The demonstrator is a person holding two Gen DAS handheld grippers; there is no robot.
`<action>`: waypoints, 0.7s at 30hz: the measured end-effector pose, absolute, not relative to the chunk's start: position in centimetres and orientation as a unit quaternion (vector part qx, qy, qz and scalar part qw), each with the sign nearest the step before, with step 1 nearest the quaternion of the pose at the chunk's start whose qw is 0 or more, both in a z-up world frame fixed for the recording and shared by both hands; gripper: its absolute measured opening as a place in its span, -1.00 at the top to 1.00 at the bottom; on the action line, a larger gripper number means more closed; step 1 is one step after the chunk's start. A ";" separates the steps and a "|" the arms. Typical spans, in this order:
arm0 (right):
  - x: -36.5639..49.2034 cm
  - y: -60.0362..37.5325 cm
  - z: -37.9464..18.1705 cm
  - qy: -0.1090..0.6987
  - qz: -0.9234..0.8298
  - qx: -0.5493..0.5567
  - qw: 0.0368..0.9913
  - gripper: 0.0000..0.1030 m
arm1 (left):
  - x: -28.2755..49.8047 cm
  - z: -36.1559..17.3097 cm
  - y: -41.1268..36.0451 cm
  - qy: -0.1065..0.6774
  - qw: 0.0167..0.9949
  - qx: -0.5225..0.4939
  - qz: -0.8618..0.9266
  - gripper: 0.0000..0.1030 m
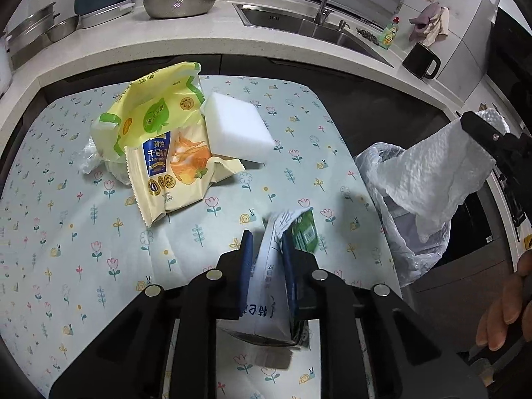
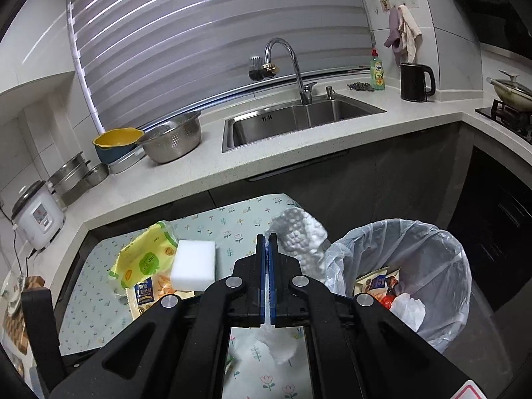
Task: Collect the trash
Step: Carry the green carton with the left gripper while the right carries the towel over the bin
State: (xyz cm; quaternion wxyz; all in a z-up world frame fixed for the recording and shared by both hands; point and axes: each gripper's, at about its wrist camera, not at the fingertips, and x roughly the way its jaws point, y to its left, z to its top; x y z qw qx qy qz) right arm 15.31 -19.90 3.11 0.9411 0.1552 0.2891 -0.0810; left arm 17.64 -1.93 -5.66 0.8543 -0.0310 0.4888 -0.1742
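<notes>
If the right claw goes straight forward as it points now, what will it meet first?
Probably the dark cabinet front below the sink. The right claw, shut on the paper towel, points past the table's far edge. Depth is unclear.

Carton (image 1: 276,276) blurring at its tip, its print too smeared for reading; bin (image 2: 415,232) contents lying partly hidden behind right gripper (image 2: 268,276).
</notes>
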 end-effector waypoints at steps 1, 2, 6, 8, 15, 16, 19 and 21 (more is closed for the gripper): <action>15.0 -20.0 3.4 0.287 -0.082 0.154 0.942 0.97 | 17.4 -5.6 -2.0 0.490 0.854 -0.030 -0.175 0.74; 14.6 -20.1 3.7 0.285 -0.083 0.153 0.943 0.97 | 17.1 -5.5 -2.1 0.489 0.854 -0.029 -0.175 0.76; 13.4 -20.3 4.4 0.280 -0.087 0.148 0.945 0.97 | 16.5 -5.3 -2.2 0.487 0.855 -0.023 -0.175 0.82; 13.0 -20.5 4.4 0.280 -0.090 0.148 0.944 0.97 | 16.2 -5.4 -2.2 0.489 0.854 -0.023 -0.176 0.82; 11.7 -21.0 3.7 0.287 -0.096 0.152 0.941 0.97 | 15.1 -7.2 -1.7 0.497 0.851 -0.012 -0.169 0.78; 11.6 -21.0 3.5 0.289 -0.096 0.153 0.940 0.97 | 15.1 -7.5 -1.7 0.502 0.848 -0.010 -0.168 0.75; 11.5 -21.0 3.2 0.291 -0.095 0.156 0.939 0.97 | 15.1 -8.9 -1.5 0.515 0.841 -0.007 -0.165 0.57; 11.5 -21.0 2.9 0.293 -0.094 0.158 0.938 0.97 | 15.1 -9.5 -1.6 0.519 0.839 -0.001 -0.164 0.51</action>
